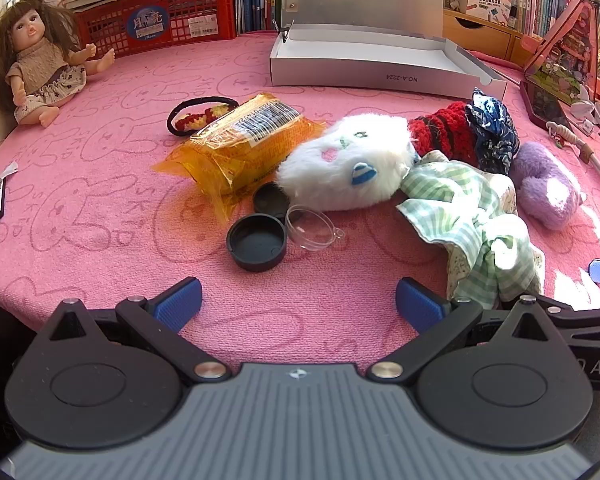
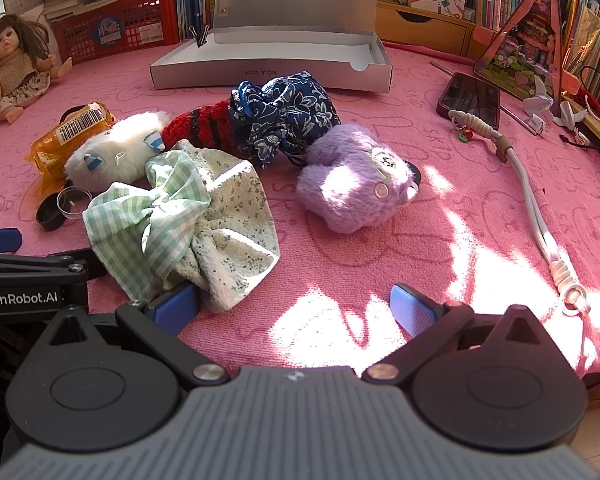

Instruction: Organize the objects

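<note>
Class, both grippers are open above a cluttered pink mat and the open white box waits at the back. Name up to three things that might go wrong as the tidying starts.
1. The clear plastic cup touches the black cap; gripping one may knock the other away.
2. The green checked cloth lies loose against the right gripper and could snag on a finger.
3. The white plush overlaps the orange packet; lifting it may drag its neighbours.

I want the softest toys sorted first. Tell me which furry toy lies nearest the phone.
The purple furry toy. It lies on the pink cloth beside the phone, while the white furry toy sits far over at the other end of the pile, against the orange packet.
</note>
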`<state>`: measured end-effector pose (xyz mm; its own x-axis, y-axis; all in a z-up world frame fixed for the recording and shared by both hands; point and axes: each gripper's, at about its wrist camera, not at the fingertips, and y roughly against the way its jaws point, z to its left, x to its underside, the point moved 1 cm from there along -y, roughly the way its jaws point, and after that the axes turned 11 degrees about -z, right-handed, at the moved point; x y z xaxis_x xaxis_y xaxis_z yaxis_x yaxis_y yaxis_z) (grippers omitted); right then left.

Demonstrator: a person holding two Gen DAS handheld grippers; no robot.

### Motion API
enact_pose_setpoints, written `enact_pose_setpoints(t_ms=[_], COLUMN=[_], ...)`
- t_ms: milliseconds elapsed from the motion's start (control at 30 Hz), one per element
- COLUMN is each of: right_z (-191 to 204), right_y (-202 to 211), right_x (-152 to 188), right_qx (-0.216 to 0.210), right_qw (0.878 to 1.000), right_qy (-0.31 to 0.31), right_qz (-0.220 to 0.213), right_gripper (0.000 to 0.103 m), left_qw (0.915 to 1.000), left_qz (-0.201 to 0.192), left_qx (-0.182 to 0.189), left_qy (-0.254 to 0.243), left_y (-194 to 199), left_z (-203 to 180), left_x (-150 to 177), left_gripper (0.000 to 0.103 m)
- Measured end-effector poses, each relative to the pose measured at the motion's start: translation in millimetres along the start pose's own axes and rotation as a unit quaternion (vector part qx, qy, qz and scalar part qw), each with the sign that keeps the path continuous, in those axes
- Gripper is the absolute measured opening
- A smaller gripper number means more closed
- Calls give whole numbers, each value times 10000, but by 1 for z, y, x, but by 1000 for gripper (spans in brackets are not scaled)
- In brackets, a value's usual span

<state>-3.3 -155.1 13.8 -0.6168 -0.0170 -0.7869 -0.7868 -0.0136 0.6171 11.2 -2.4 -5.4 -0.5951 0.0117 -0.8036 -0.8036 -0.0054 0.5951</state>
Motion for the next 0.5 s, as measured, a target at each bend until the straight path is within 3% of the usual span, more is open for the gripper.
enact_pose_setpoints(t_ms=[500], right_z=[1], right_y=[0], right_x=[0], right_qx=[4], right_qw=[10000], right_qy=[1], right_qz=[-3], right_gripper=[103], left_qw=[9998], left_qz=[-135], left_qx=[99], left_qy=[-69], left_y=[4], left_z=[0], left_x=[3], left_gripper=[103])
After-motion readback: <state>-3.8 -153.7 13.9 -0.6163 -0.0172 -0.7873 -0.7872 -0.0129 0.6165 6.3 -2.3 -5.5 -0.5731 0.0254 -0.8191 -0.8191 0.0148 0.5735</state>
